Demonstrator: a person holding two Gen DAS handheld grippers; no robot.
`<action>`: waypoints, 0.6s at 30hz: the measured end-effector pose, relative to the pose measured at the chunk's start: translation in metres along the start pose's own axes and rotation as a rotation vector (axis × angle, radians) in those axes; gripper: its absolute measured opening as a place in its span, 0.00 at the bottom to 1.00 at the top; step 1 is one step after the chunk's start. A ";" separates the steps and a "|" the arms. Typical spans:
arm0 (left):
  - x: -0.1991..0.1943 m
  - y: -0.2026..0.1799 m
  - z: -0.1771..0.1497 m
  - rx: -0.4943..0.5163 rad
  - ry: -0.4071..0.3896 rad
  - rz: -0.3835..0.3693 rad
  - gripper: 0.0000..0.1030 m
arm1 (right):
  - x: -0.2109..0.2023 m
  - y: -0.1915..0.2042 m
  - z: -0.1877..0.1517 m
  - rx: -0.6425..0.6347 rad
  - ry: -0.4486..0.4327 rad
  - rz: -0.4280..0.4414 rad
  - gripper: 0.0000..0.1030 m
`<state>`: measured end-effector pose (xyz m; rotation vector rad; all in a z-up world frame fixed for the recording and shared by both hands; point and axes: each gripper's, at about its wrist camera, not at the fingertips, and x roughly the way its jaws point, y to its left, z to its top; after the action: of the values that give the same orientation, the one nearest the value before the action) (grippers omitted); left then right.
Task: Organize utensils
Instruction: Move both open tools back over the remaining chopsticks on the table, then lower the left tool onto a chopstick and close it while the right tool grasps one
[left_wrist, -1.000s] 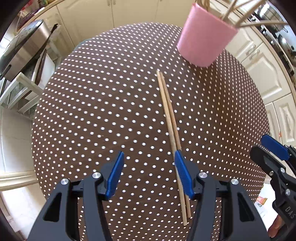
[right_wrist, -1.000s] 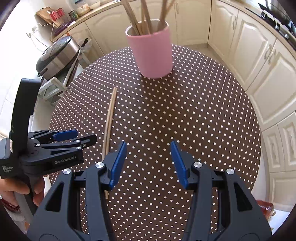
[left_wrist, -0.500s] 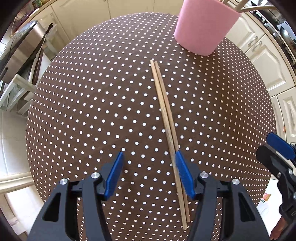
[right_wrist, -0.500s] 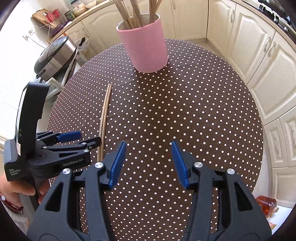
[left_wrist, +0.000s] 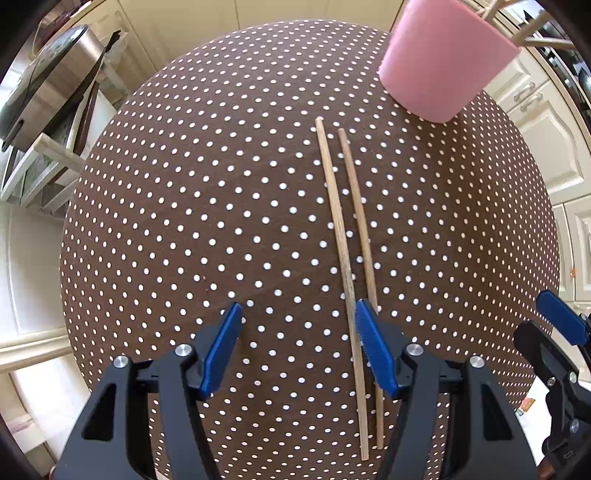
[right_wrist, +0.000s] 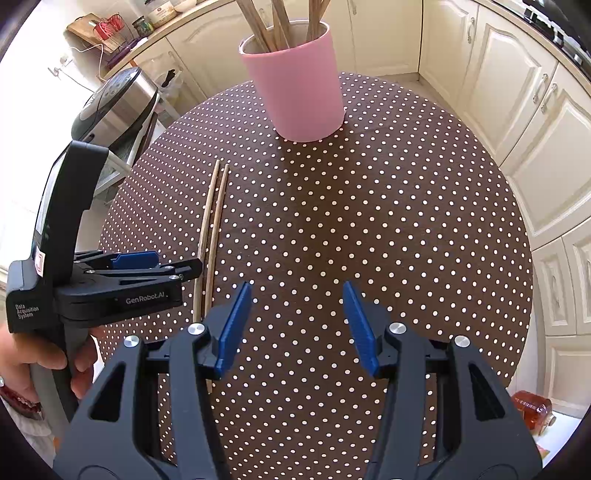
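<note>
While two chopsticks (left_wrist: 345, 258) lay flat just short of the pink cup (left_wrist: 441, 59), the left gripper (left_wrist: 297, 347) hung spread beside them and the right gripper (right_wrist: 291, 325) idled agape; centring and closing seemingly came next

It was a home kitchen: cream cabinets (right_wrist: 517, 96), a rice cooker (right_wrist: 114, 107), a polka-dot table (right_wrist: 369, 221).

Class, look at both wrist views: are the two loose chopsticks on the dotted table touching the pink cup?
Apart. In the right wrist view, the chopsticks end short of the pink cup, with dotted tablecloth showing between; the left wrist view agrees.
</note>
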<state>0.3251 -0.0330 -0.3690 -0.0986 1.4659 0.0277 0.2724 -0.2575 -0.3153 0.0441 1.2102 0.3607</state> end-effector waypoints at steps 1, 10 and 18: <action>0.000 0.002 0.001 -0.007 0.007 -0.006 0.62 | 0.001 0.000 0.000 0.002 0.001 0.002 0.50; 0.010 -0.014 0.034 0.021 0.013 0.059 0.62 | 0.010 0.003 0.003 -0.005 0.022 0.008 0.50; 0.010 0.010 0.070 -0.015 0.024 0.071 0.62 | 0.015 0.006 0.005 -0.009 0.031 0.008 0.50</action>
<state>0.3947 -0.0178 -0.3728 -0.0592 1.4933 0.0949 0.2799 -0.2466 -0.3258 0.0359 1.2389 0.3750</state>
